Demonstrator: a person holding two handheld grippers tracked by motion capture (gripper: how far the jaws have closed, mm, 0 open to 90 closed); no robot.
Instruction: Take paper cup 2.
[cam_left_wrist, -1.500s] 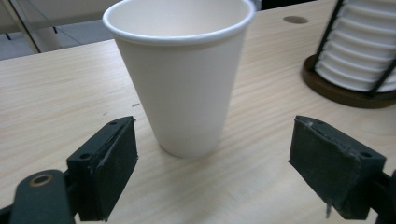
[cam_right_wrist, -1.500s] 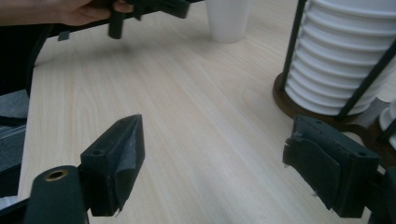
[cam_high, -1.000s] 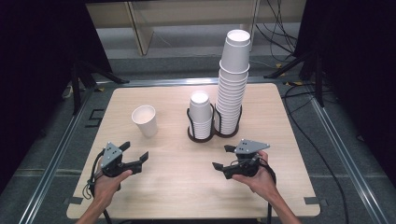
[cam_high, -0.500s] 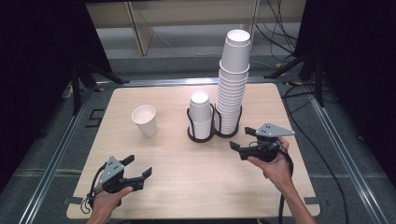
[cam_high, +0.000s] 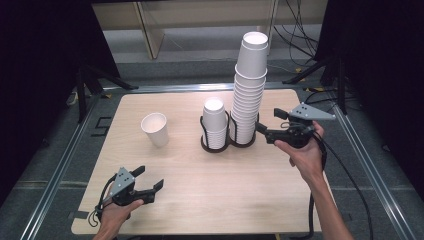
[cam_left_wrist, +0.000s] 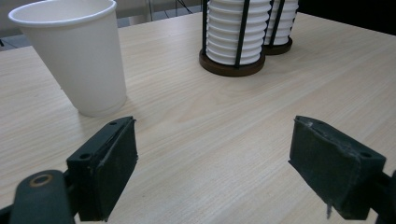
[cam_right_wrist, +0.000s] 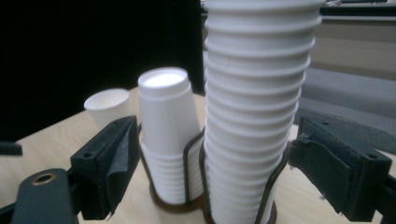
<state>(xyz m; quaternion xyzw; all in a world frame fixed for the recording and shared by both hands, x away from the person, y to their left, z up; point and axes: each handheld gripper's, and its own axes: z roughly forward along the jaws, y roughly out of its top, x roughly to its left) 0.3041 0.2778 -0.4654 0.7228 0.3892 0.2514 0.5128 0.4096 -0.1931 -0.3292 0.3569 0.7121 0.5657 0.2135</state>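
Note:
A single white paper cup (cam_high: 155, 129) stands upright on the left part of the wooden table (cam_high: 200, 200). A short stack of cups (cam_high: 215, 122) and a tall stack (cam_high: 250, 85) sit side by side in a black wire holder (cam_high: 204, 131) at the table's middle. My left gripper (cam_high: 150, 176) rests low near the front left edge, open and empty, with the single cup (cam_left_wrist: 74, 56) ahead of it. My right gripper (cam_high: 267, 120) is raised just right of the tall stack (cam_right_wrist: 257, 116), open, its jaws standing either side of the stack without touching it.
Metal rails (cam_high: 60, 175) frame the table. A cable (cam_high: 350, 180) trails from the right gripper over the table's right edge. Bare wood (cam_left_wrist: 224, 116) lies between the left gripper and the holder. Tripod legs (cam_high: 100, 77) stand beyond the far left corner.
My right gripper has risen from the table's front right and moved away from the person, up beside the tall stack. The left gripper has slid slightly toward the front edge.

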